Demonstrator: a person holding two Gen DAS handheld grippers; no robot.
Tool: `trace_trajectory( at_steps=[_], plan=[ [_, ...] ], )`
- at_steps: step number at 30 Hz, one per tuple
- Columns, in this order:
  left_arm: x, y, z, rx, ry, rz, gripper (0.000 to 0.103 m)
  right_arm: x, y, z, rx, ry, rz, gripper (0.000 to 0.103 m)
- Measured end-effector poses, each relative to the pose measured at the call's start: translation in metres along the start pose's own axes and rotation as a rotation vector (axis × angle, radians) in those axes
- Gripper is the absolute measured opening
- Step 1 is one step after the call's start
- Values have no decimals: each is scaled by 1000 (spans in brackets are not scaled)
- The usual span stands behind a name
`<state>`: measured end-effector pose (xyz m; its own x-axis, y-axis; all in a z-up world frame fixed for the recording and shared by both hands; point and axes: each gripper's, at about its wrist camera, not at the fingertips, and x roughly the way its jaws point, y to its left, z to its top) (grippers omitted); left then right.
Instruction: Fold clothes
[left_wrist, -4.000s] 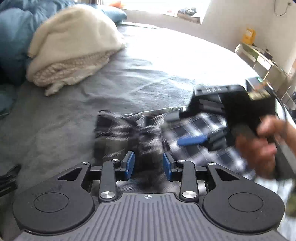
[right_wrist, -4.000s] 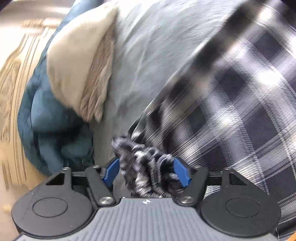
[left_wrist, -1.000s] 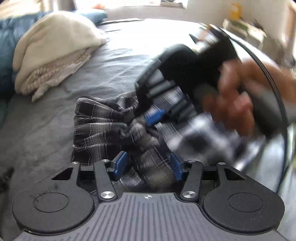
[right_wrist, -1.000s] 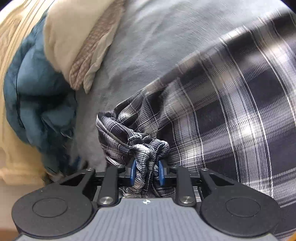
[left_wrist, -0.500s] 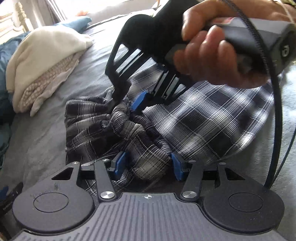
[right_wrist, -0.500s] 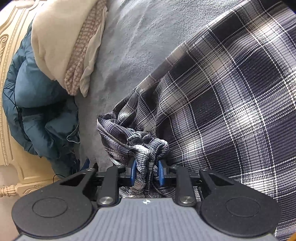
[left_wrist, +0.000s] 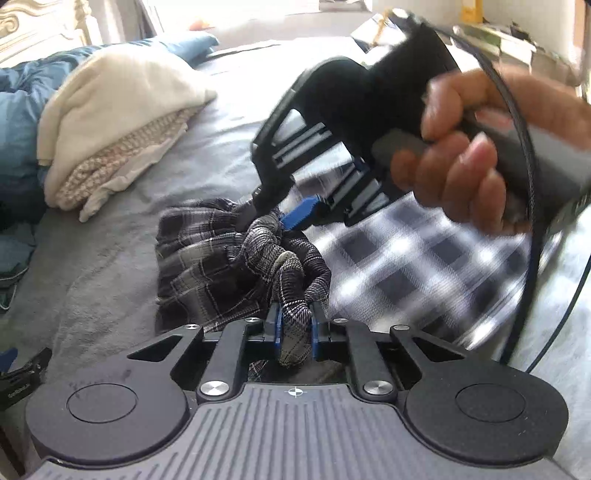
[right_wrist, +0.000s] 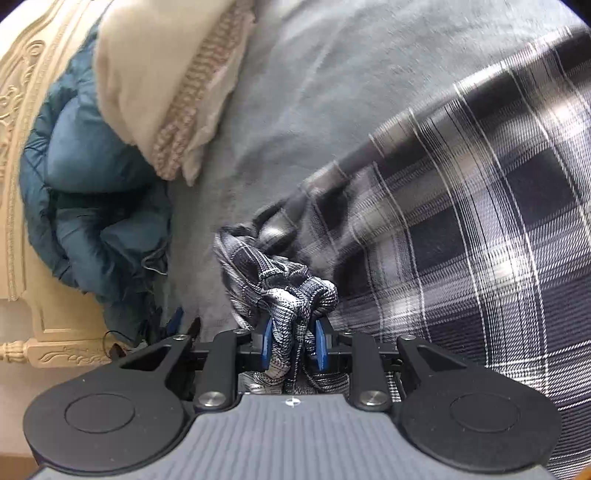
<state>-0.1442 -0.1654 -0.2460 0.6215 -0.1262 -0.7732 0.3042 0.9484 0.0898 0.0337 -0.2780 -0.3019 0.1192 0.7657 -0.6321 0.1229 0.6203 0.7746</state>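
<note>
Pinching bunched plaid shirt (left_wrist: 236, 258) in both clamped jaws, cream blanket (left_wrist: 122, 110) lying well apart.

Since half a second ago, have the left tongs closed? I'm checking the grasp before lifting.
Yes. The left tongs, then spread wide around the plaid shirt, now pinch a bunched fold of it, with the cream blanket beyond nearly unshifted.

I see a black-and-white plaid shirt (right_wrist: 480, 240) on a grey bedsheet (left_wrist: 207, 147) — blue gripper pads (right_wrist: 266, 341), a cream blanket (left_wrist: 122, 92), a teal quilted duvet (right_wrist: 85, 184) beside it.
</note>
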Motion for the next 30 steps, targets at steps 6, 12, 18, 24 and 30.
trace_trajectory(
  at_steps=[6,12,18,24,30],
  plan=[
    [-20,-28,24,-68,-55,-5,11,-43,1,3,-52,-32,49,25],
    [-31,-91,53,-132,-128,-51,9,-116,-13,12,-114,-74,25,25],
    [-20,-160,83,-193,-166,-119,9,-199,-42,26,-182,-116,-62,25],
    [3,-226,111,-226,-167,-191,9,-264,-84,39,-226,-141,-160,25],
    [25,-278,131,-209,-157,-250,9,-314,-130,51,-237,-171,-204,25]
  ],
)
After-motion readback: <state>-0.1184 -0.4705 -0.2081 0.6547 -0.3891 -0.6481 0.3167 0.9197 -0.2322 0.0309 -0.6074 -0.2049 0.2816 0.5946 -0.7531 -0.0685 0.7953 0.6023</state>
